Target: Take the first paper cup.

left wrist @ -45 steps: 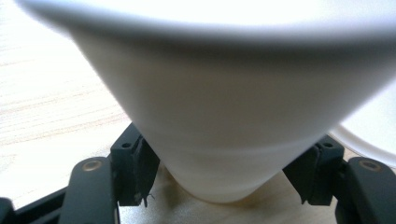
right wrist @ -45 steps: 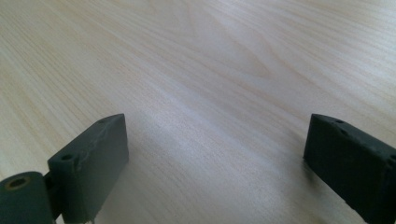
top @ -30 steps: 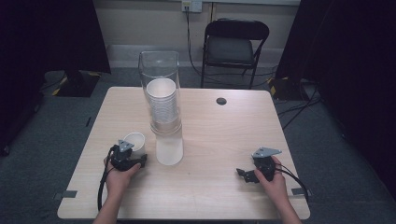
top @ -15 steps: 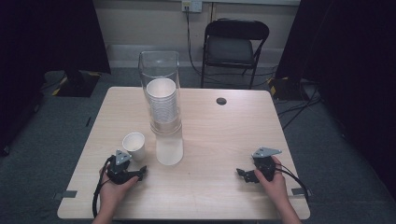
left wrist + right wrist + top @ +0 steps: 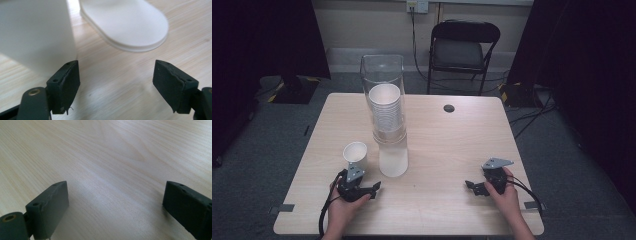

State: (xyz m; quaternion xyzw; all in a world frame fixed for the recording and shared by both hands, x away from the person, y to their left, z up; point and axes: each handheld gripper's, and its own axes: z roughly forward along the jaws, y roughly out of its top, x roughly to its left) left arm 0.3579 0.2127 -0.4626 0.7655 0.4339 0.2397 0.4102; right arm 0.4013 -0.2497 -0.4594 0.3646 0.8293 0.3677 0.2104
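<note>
Left gripper (image 5: 373, 190) lies low over the table (image 5: 447, 145), held in the left hand (image 5: 343, 207) at the near edge, just in front of the cup (image 5: 355, 155). Its jaws stand spread with bare wood between them; they have just been opening and then closing a little, and nothing is held. In the left gripper view the cup (image 5: 35, 32) rises just beyond the left-hand pad (image 5: 65, 86), close to it; contact cannot be told. The rounded white base of the dispenser (image 5: 127, 22) sits farther off, ahead of the gap.

The cup stands upright, mouth up, by itself on the table, just left of the dispenser (image 5: 388, 115) and apart from both pads. The dispenser is a tall clear tube with a stack of cups (image 5: 387, 112) inside, standing left of the table's middle.

Right gripper (image 5: 472, 186) rests in the right hand (image 5: 507, 192) near the right front of the table, well apart from the dispenser. Its jaws are spread wide and empty; the right gripper view shows plain wood (image 5: 112, 165) between the pads (image 5: 50, 207).

A small dark disc (image 5: 449, 108) lies on the table behind and to the right of the dispenser. A folding chair (image 5: 464, 50) stands beyond the far edge.
</note>
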